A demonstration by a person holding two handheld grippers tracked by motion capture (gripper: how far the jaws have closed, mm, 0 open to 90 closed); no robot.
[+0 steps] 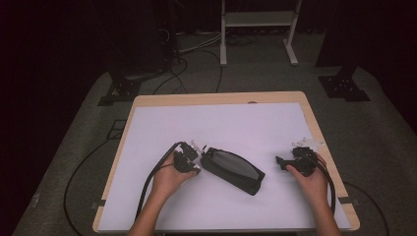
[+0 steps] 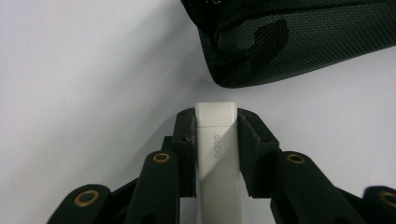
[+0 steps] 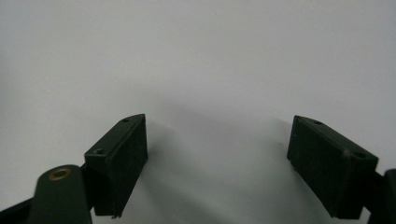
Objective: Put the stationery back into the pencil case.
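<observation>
1. The pouch is black woven mesh with a grey panel.
2. The glue stick in the left gripper is white with faint grey lettering.
3. Both grippers are black with brass-coloured rivets; the right gripper, at the pouch's three o'clock, matches.
4. The surface is white with a pale wood rim.

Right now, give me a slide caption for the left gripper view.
Left gripper clamped on a white stick, its tip just short of a black mesh pouch on the white table.
</observation>
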